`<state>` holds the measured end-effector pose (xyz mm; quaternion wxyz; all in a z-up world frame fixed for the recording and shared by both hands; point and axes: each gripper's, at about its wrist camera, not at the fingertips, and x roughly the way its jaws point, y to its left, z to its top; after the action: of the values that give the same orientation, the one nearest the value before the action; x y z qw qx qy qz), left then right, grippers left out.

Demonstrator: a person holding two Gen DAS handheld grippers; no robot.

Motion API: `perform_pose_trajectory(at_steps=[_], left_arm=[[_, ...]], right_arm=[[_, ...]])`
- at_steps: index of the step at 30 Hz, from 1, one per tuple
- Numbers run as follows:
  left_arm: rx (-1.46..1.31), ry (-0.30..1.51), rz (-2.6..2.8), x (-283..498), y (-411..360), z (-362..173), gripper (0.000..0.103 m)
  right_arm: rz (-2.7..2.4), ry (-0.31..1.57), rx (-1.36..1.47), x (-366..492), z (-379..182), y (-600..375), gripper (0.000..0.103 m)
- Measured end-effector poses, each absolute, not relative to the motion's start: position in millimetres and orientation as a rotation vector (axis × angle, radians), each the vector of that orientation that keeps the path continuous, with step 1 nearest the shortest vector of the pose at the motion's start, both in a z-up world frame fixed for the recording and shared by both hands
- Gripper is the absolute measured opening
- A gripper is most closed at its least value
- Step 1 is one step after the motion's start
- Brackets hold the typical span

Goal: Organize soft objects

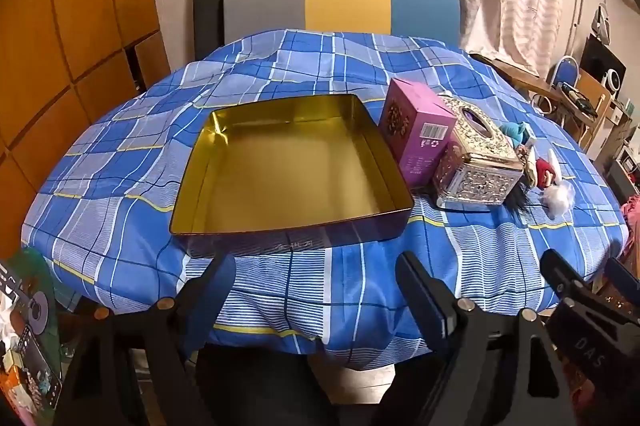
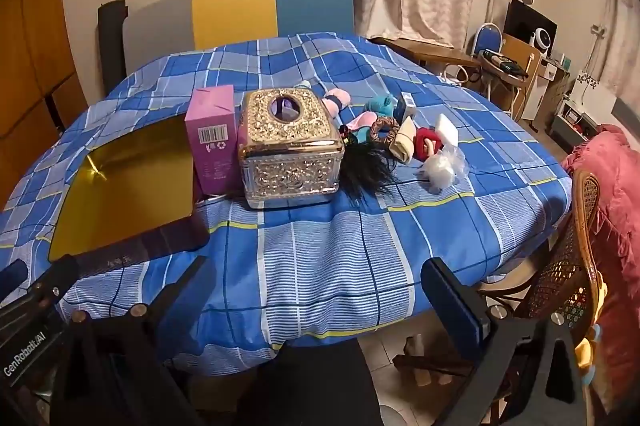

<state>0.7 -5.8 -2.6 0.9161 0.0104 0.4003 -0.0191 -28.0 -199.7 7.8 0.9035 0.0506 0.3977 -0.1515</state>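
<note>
Both grippers — left (image 1: 316,290) and right (image 2: 316,290) — hung wide open and empty, so the right should approach the soft pile (image 2: 400,142) slowly, then carry to the tin (image 1: 288,170).

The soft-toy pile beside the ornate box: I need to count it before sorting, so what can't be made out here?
- Left wrist view: the ornate box hides most of the soft-toy pile.
- Right wrist view: the pile overlaps itself, so no exact count; the items are too small to identify.
- Right wrist view: the purple carton covers part of the gold tray.
</note>
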Motion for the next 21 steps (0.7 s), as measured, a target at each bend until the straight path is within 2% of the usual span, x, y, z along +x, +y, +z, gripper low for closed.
perform_pose_trajectory(at_steps=[21], left_arm=[[0.017,0.833,-0.02,4.3,-2.7,-5.9,0.084]], right_arm=[[-0.318,0.808,0.109,-30.6,8.0,-199.9,0.103]])
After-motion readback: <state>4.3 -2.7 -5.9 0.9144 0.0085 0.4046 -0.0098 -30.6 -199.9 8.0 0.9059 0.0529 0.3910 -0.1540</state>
